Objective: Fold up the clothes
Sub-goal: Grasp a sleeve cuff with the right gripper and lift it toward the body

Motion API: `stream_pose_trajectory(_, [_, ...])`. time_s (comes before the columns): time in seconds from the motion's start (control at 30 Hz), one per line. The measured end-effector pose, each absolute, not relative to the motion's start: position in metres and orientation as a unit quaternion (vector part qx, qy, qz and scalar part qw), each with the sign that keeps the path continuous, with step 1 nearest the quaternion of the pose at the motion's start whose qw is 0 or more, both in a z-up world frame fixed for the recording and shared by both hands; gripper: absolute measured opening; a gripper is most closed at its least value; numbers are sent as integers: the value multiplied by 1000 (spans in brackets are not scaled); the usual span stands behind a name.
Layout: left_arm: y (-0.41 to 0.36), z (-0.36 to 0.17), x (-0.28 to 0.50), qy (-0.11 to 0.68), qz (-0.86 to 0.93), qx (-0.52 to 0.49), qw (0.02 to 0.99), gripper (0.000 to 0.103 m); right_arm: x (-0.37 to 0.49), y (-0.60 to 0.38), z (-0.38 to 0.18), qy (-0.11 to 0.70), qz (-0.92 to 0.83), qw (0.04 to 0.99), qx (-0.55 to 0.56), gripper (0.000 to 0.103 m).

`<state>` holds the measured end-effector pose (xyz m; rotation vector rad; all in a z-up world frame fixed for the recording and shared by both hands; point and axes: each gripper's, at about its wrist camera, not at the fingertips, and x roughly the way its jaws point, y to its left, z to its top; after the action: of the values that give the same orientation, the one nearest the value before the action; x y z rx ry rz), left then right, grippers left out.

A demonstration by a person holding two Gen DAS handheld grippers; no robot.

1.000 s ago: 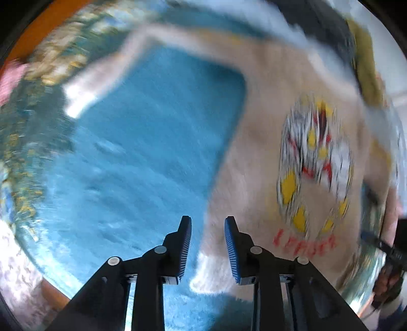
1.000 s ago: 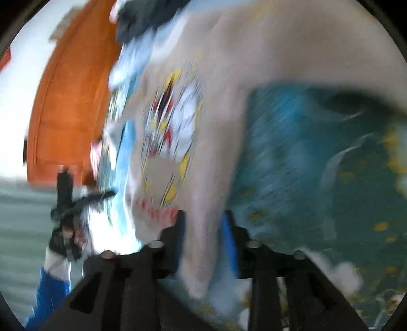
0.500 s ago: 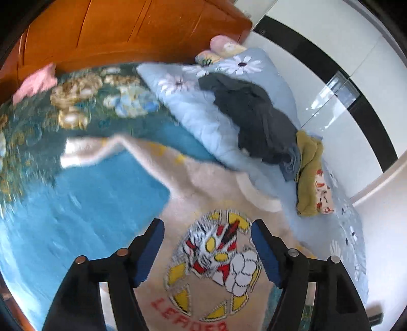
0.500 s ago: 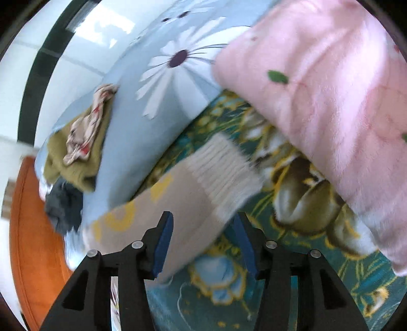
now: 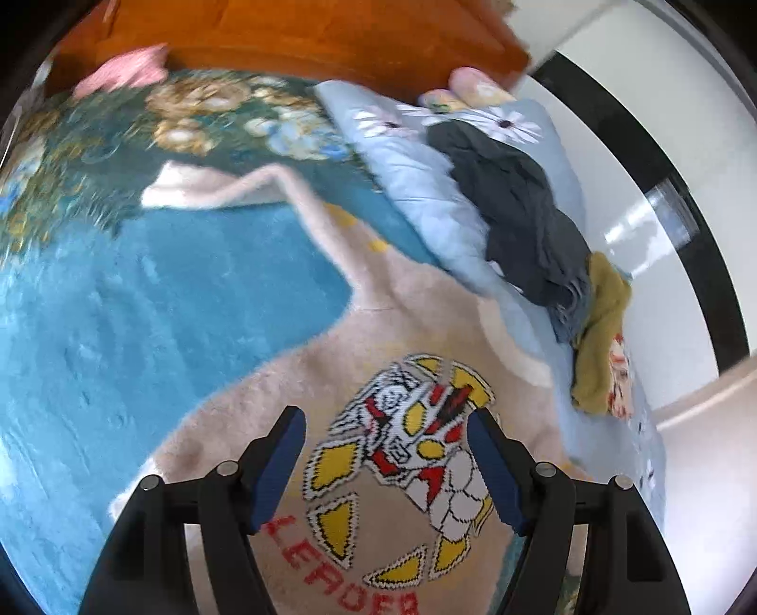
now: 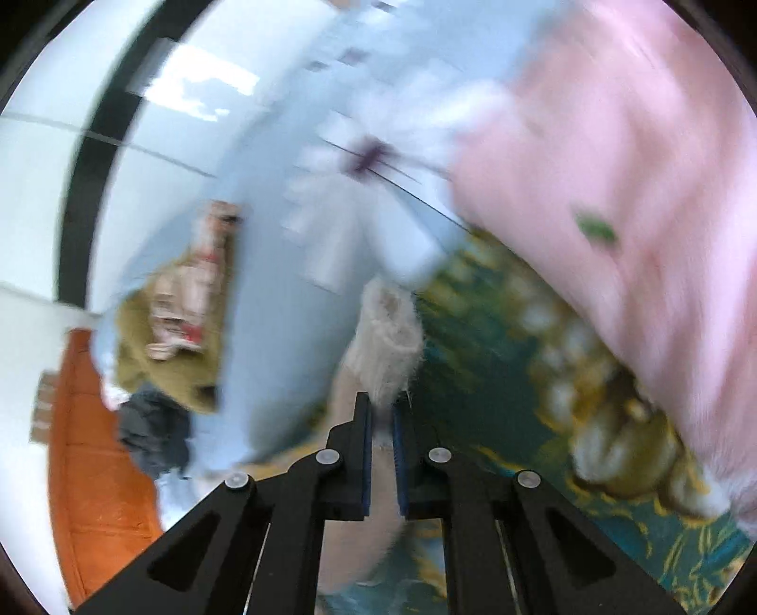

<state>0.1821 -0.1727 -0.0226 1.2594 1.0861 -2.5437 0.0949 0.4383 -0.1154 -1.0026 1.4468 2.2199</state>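
Observation:
A beige knit sweater [image 5: 378, 378] with a robot graphic and red lettering lies flat on the bed. One sleeve [image 5: 265, 189] stretches to the far left. My left gripper [image 5: 385, 449] is open and empty just above the graphic. In the right wrist view my right gripper [image 6: 381, 416] is shut on the other sleeve's ribbed cuff [image 6: 390, 331], which sticks up beyond the fingertips.
A blue blanket [image 5: 165, 307] and a floral teal bedspread [image 5: 142, 127] lie under the sweater. A pale blue quilt [image 5: 411, 180] holds dark grey [image 5: 520, 213] and olive clothes [image 5: 601, 340]. A pink blanket [image 6: 615, 165] is at right. The orange headboard [image 5: 307, 33] is at the back.
My right gripper closed on the sleeve cuff; it was open around it half a second ago. My left gripper opened wide and rose over the sweater's front.

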Motion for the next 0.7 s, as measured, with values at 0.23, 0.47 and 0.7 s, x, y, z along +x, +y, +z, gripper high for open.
stream_pose_trajectory(0.23, [-192,-31,185,399,-826,393,60,75,37,347,23,350,894,4,-280,8])
stream_pose_trajectory(0.47, [-228,-39,176,429,-812,387,75,75,-22,196,61,225,909,-143,-320,8])
stream_pose_trajectory(0.7, [-265,-42,165,429,-813,382,95,75,-75,56,13,117,885,-195,-407,8])
